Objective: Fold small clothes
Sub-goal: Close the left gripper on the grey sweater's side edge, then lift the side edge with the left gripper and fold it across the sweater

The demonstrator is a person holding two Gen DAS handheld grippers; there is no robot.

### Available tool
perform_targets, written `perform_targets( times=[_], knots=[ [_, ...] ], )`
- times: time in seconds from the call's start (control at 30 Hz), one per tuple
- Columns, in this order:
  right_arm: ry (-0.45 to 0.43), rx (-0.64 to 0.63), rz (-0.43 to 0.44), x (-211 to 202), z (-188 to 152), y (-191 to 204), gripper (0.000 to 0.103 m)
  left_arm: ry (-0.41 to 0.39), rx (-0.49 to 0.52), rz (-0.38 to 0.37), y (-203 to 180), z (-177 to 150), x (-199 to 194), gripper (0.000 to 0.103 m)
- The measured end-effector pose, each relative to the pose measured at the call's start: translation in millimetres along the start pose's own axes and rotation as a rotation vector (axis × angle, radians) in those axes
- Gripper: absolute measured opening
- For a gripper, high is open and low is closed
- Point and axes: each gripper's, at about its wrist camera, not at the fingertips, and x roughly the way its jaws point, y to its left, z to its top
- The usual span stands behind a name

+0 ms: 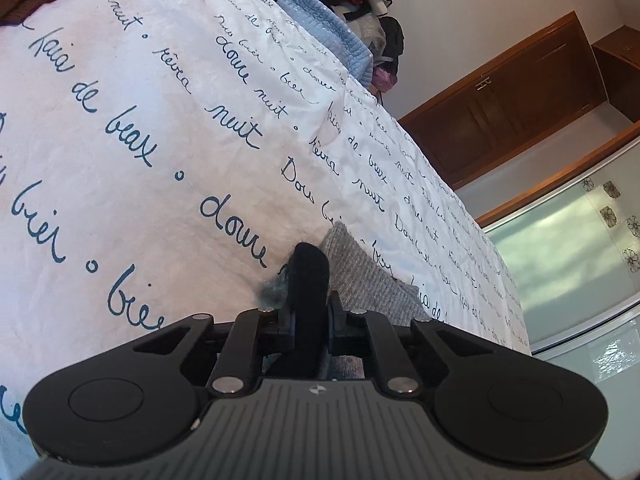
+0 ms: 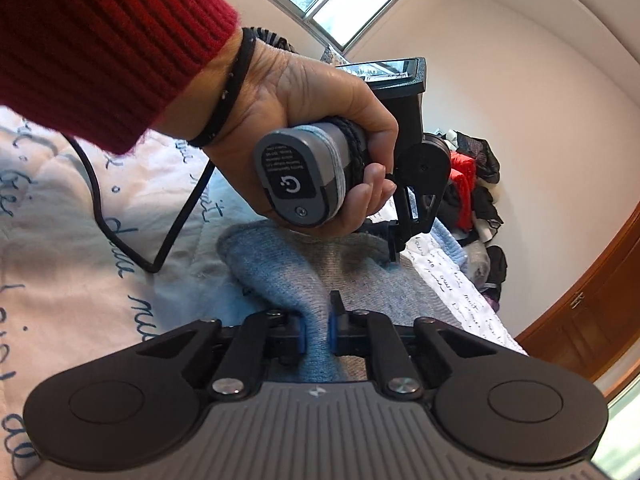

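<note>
A small knit garment, grey (image 1: 360, 280) and pale blue (image 2: 280, 272), lies on the white bedcover with blue script (image 1: 140, 120). My left gripper (image 1: 310, 316) is shut on a black part of that garment (image 1: 308, 280), which sticks up between the fingers. My right gripper (image 2: 316, 332) is shut on a raised pale-blue fold at the garment's near edge, which is pinched between the blue pads (image 2: 302, 332). In the right wrist view, a hand (image 2: 312, 120) in a red sleeve holds the left gripper (image 2: 394, 256), whose tips reach down to the garment's far edge.
A black cable (image 2: 176, 224) trails over the bedcover (image 2: 60, 220) on the left. A pale blue knit blanket (image 1: 320, 28) and a heap of dark and red clothes (image 2: 476, 184) sit at the bed's far end. Wooden cabinets (image 1: 520, 92) stand past the bed's right edge.
</note>
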Motion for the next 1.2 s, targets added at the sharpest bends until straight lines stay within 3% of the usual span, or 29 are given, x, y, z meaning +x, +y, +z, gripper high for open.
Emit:
perform_targets(
  times=[0.27, 0.43, 0.7, 0.9, 1.2],
  knots=[
    [-0.06, 0.271, 0.064, -23, -6, -55, 0.008, -0.079, 0.161, 0.108, -45, -7, -24, 0.009],
    [-0.09, 0.397, 0.067, -43, -19, -87, 0.008, -0.117, 0.261, 0.13, -82, -16, -39, 0.009],
    [-0.108, 0.511, 0.055, -63, -37, -120, 0.007, -0.165, 0.361, 0.141, -134, -30, -49, 0.009],
    [-0.113, 0.609, 0.055, -77, -58, -140, 0.007, -0.189, 0.459, 0.214, -173, -48, -46, 0.009],
    [-0.101, 0.74, 0.022, -93, -92, -173, 0.007, -0.202, 0.513, 0.224, -214, -71, -36, 0.009]
  ],
)
